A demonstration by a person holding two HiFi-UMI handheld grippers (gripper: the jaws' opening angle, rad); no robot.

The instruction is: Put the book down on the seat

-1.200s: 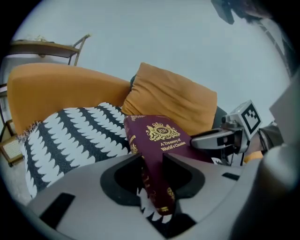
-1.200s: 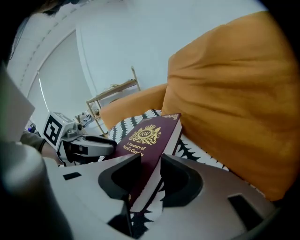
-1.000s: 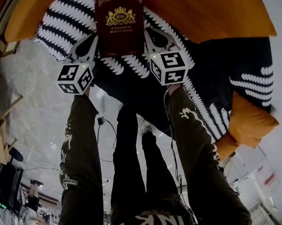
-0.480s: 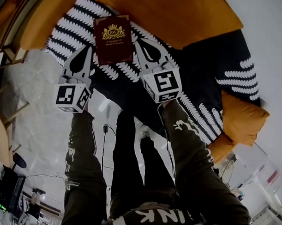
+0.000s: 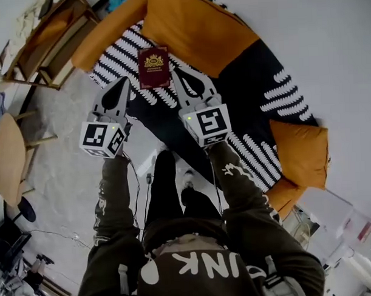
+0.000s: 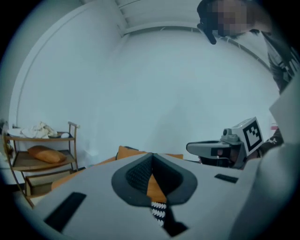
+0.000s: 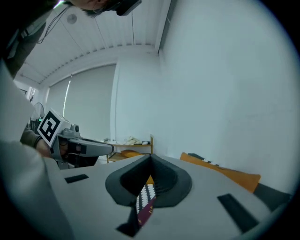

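Observation:
The dark red book with a gold crest lies flat on the black-and-white patterned seat of the sofa, just in front of the orange back cushion. Both grippers hover side by side on the near side of it, apart from it. My left gripper is shut and empty, to the book's lower left. My right gripper is shut and empty too, just right of the book. Through the right gripper's closed jaws a strip of the book shows below.
A wooden shelf rack stands left of the sofa, and a round wooden table lies further left. Orange pillows sit at the sofa's right end. A cable runs over the floor by the person's legs.
Both grippers have drawn back from the book toward the person, and the view has widened. The book stays lying on the seat.

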